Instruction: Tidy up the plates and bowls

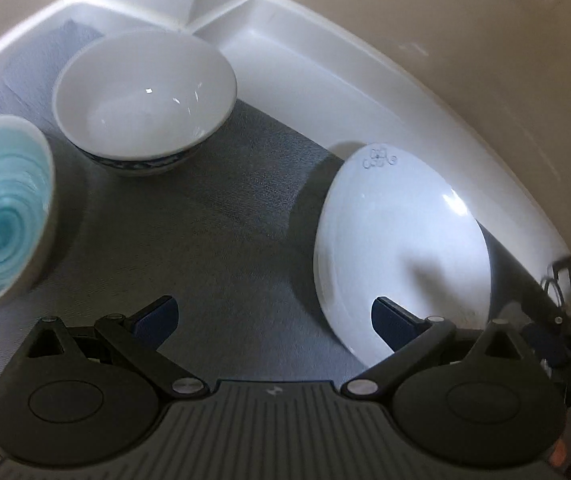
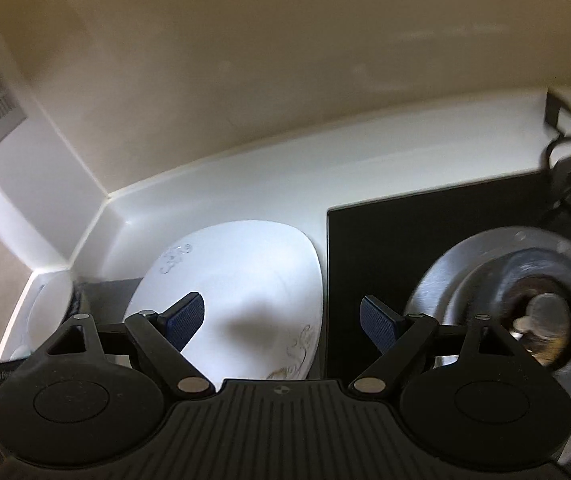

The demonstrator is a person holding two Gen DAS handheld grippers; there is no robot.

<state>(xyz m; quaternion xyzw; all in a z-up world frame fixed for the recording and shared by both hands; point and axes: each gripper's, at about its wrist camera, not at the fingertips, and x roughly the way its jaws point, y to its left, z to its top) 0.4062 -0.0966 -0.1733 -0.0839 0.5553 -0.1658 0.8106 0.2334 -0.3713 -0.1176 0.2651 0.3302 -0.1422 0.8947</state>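
Left hand-held gripper (image 1: 273, 320) stood open, empty, above grey mat (image 1: 213, 216). Right hand-held gripper (image 2: 281, 320) open too, nothing gripped. One white plate (image 1: 401, 248) lay on mat by white ledge (image 1: 285, 56). Two bowls, both empty: white bowl (image 1: 145, 96), turquoise bowl (image 1: 1, 208). No readable writing.
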